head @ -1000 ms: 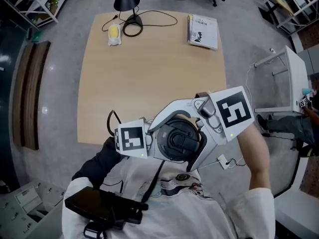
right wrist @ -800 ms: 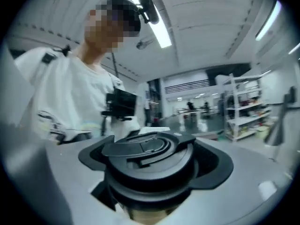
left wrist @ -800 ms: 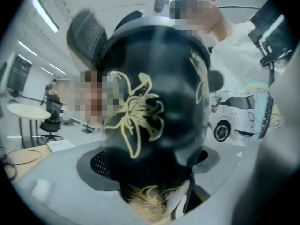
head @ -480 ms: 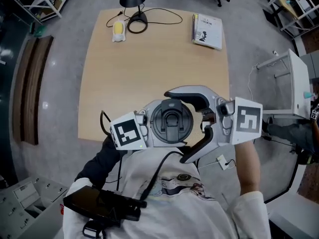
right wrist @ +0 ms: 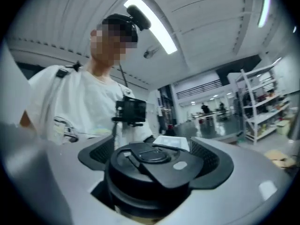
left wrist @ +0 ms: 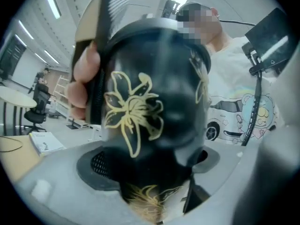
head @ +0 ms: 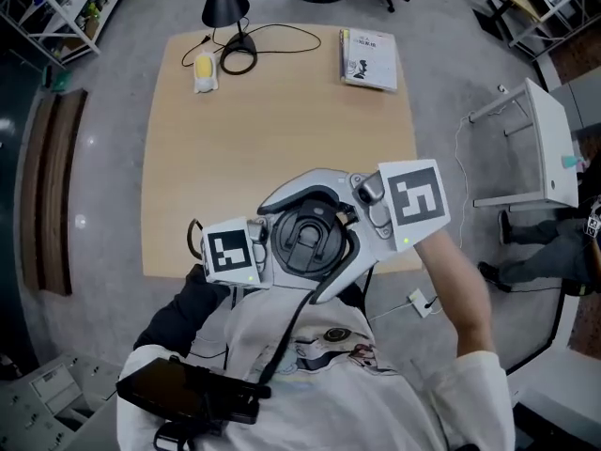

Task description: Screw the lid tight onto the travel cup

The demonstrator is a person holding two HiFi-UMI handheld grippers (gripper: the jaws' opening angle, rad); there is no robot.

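- The travel cup (left wrist: 154, 102) was held off the table, clamped between the jaws of the left gripper (left wrist: 151, 184).
- The lid (right wrist: 154, 165) was gripped by the right gripper (right wrist: 157, 172), whose jaws had just been closing.

The head view is looking steeply down from above the person's head. It is taking in the whole counter (head: 282, 130) and the floor (head: 451, 83) around it from well above, with the lid (head: 305, 244) sitting close below the camera, just in front of the white shirt (head: 376, 383).

The left gripper view is looking level from very near. The side of the travel cup (left wrist: 154, 107) is filling most of its frame, and it is facing back toward the shirt.

The right gripper view is looking level across the top of the lid from just beside it. It is also facing the person, with shelves (right wrist: 262, 102) far behind.

The head view and the right gripper view are sharing the lid, and all three are showing the shirt.
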